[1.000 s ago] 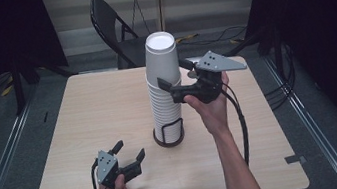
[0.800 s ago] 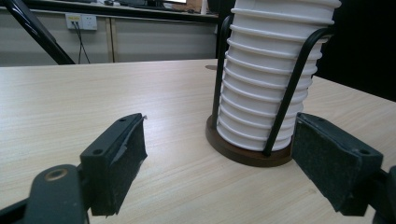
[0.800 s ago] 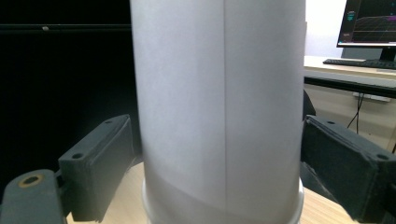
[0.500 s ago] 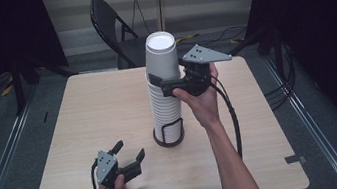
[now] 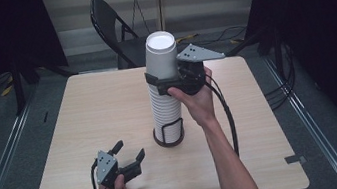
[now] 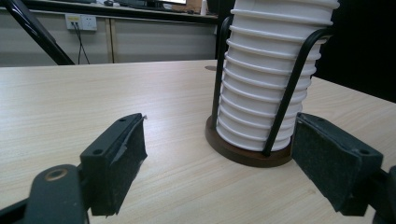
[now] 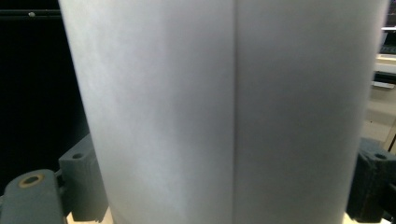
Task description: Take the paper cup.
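In the high view the right gripper (image 5: pixel 161 78) sits just above the middle of the frame, its jaws set on either side of the top paper cup (image 5: pixel 160 54), which crowns the tall stack of white paper cups (image 5: pixel 165 106); the stack stands upright in a black wire holder (image 5: pixel 168 131) on a round dark base near the centre of the light wooden table (image 5: pixel 83 112). In the right gripper view the top cup's white wall (image 7: pixel 224 112) spans the frame with a jaw pad pressed at each lower corner, so the tongs are clenched on that cup. The left gripper (image 5: pixel 128 157) rests low at the lower left of the high view, well apart from the holder, its jaws released and wide, with nothing between them; in the left gripper view the ribbed stack (image 6: pixel 271 79) and holder base (image 6: pixel 247 156) show between its pads, a little beyond them
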{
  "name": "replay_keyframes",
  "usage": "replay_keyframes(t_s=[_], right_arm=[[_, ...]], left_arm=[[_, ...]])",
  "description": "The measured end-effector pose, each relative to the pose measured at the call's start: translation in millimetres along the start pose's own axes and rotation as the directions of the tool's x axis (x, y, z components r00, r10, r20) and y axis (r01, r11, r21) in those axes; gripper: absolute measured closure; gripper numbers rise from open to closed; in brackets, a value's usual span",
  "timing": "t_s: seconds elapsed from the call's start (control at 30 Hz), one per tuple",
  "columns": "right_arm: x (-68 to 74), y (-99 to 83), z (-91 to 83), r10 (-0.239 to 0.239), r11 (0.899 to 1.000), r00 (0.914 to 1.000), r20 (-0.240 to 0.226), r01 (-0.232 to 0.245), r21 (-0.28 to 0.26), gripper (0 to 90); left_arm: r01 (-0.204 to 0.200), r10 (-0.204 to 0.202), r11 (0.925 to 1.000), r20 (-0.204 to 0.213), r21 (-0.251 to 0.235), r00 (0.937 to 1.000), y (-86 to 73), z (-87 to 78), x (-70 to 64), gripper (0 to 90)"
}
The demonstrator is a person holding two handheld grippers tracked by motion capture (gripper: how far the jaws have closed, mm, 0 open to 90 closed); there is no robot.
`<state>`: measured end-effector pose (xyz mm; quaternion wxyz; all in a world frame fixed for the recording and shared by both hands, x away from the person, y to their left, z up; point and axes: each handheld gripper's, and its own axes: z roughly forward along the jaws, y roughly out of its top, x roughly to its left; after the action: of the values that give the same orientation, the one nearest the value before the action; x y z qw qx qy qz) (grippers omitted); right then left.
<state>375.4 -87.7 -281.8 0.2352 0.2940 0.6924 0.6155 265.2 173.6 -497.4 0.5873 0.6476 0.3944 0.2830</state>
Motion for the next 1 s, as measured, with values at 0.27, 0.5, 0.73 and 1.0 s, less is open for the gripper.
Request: replay_keyframes(t_s=[0.27, 0.5, 0.73, 1.0], right_arm=[[-0.3, 4.7, -0.9, -0.005, 1.000, 1.0000, -0.004, 0.005, 0.005, 11.6], [0.7, 16.1, -3.0, 0.000, 1.000, 0.9998, -0.020, 0.000, -0.014, 12.1], [0.3, 23.6, -4.3, 0.012, 1.000, 0.9994, -0.033, -0.013, -0.027, 12.5], [0.2, 32.7, -7.3, 0.023, 0.999, 0.9986, -0.047, -0.024, -0.040, 12.8]], left_arm=[[0.000, 0.000, 1.0000, 0.000, 0.001, 1.0000, 0.0, 0.0, 0.1, 17.9], [0.008, -0.008, 1.0000, 0.000, -0.002, 1.0000, -0.1, -0.1, -0.1, 17.9], [0.011, -0.011, 0.9999, 0.001, -0.003, 0.9999, -0.2, -0.1, -0.1, 17.9], [0.005, -0.005, 1.0000, 0.001, -0.004, 1.0000, -0.2, -0.2, 0.0, 17.9]])
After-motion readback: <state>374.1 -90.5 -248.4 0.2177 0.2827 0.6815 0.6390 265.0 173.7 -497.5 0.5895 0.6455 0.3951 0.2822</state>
